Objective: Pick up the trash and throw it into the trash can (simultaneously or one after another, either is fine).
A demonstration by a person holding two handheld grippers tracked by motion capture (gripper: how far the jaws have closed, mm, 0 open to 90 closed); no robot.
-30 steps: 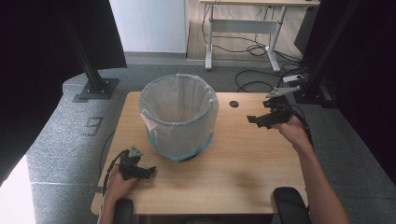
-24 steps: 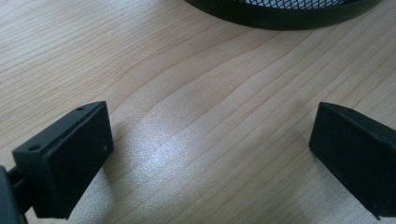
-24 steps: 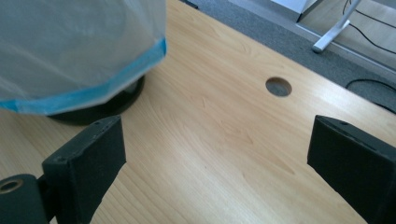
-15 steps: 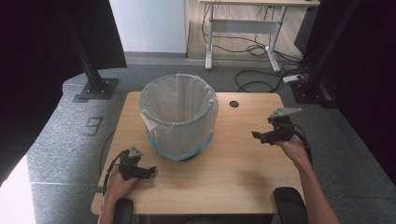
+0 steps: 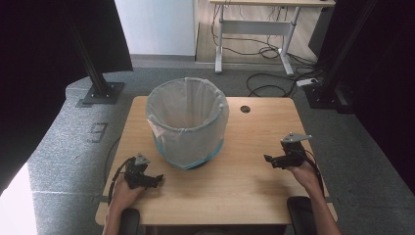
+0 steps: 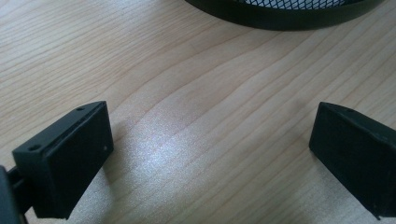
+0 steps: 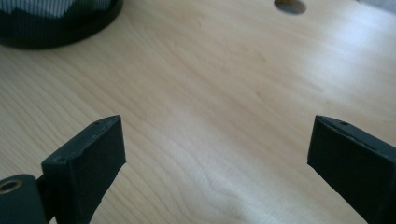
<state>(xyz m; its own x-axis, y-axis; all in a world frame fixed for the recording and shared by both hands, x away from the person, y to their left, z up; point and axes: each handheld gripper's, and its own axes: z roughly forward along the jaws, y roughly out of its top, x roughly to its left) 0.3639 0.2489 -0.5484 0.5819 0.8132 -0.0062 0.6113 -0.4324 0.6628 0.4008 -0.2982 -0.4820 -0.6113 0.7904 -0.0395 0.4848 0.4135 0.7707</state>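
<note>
Wooden table bears lined bin (upright).

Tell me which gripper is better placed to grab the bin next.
Left, probably. The left gripper sits open close to the bin, whose base shows just ahead of its jaws; the right gripper, also open, is farther off.

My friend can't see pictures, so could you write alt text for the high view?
A round black mesh bin lined with a pale bag stands on a light wooden table. A person's hands rest at the near edge, the left gripper and right gripper both empty, either side of it.
</note>
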